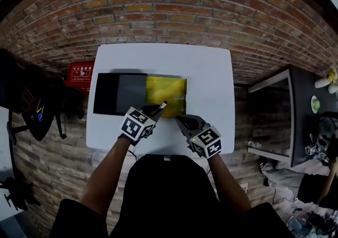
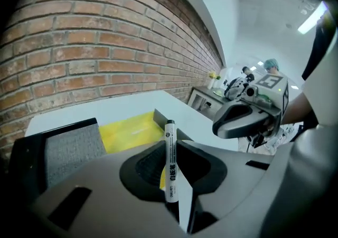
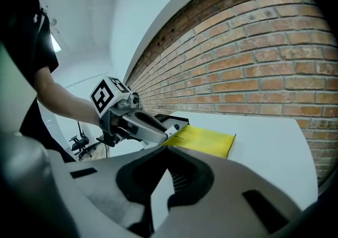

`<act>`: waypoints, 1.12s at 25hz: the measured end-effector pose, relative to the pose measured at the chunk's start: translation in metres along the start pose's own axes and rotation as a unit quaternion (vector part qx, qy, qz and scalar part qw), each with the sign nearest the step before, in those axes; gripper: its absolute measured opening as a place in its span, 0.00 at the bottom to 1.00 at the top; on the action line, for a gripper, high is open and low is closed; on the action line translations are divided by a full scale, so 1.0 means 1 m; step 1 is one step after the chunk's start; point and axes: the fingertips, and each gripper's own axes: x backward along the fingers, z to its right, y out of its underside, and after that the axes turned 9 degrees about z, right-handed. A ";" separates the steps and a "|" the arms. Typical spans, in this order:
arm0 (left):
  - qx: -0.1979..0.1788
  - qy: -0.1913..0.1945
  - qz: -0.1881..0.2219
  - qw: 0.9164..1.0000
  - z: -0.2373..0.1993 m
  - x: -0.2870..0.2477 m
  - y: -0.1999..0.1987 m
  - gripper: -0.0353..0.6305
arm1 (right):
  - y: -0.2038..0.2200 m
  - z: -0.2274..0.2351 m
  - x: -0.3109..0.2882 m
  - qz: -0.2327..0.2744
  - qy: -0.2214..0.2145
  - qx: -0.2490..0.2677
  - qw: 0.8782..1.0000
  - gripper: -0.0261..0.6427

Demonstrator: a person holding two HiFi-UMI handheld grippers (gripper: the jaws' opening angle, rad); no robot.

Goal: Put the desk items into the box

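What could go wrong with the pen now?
The marker pokes out past the tips of the left gripper, so its end might catch on the wall of the yellow box on the way in. If the grip slips, it might land on the white table instead. The right gripper is close beside it and could bump it.

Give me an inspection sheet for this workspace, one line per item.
Surface: white table, holding only the box.
Job's things: open box, yellow inside, black lid alongside; marker.
Clutter: nothing seen.
Grippers: left gripper fingers shut on the marker at the box's near edge; right gripper shut, empty.
Cables: nothing seen.
Surroundings: brick wall; red case past the table's left edge; dark side table right.
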 end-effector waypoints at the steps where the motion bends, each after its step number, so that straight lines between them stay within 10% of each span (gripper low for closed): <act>1: 0.015 -0.004 0.007 1.000 -0.002 -0.004 -0.005 0.17 | -0.001 0.001 0.000 0.001 0.000 0.000 1.000 0.07; 11: 0.103 -0.036 0.060 0.992 -0.033 -0.031 -0.045 0.17 | -0.004 0.013 0.003 0.006 0.003 -0.008 1.000 0.07; 19: -0.025 -0.011 -0.018 0.999 -0.029 -0.069 -0.041 0.17 | -0.002 0.022 -0.003 -0.002 0.005 -0.015 1.000 0.07; 28: -0.123 0.052 -0.111 0.985 -0.018 -0.096 -0.008 0.17 | 0.007 0.032 -0.004 -0.015 0.014 -0.029 0.999 0.07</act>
